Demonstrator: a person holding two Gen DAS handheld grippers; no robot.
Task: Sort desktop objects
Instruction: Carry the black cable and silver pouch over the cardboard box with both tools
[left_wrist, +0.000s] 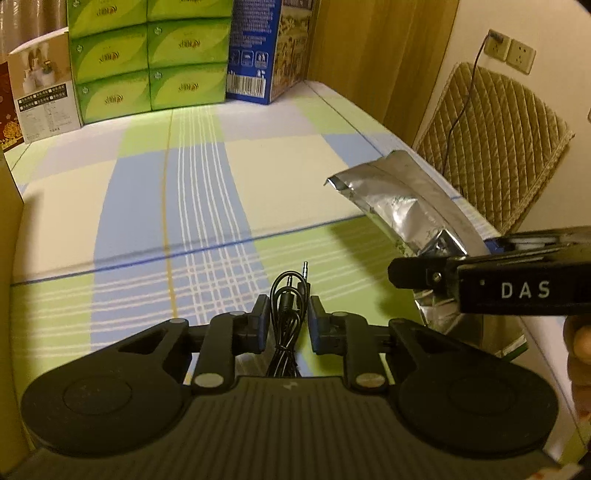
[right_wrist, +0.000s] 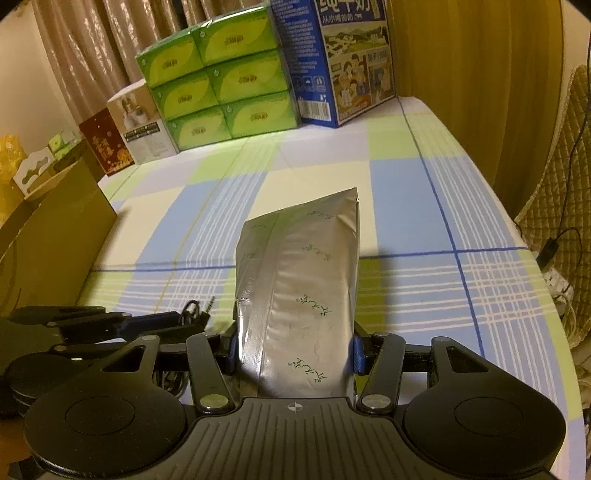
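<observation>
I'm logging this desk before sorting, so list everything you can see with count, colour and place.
audio cable: one, black, coiled, between the left gripper's fingers
foil pouch: one, silver with green print, between the right gripper's fingers
tissue packs: six showing, green, stacked at the table's far edge
milk carton box: one, blue, right of the tissue packs
white box: one, left of the tissue packs
red box: one, dark red, further left
cardboard box: one, brown, left edge
tablecloth: one, blue, green and cream checks
left gripper: black, shut on the cable
right gripper: black, shut on the pouch
</observation>
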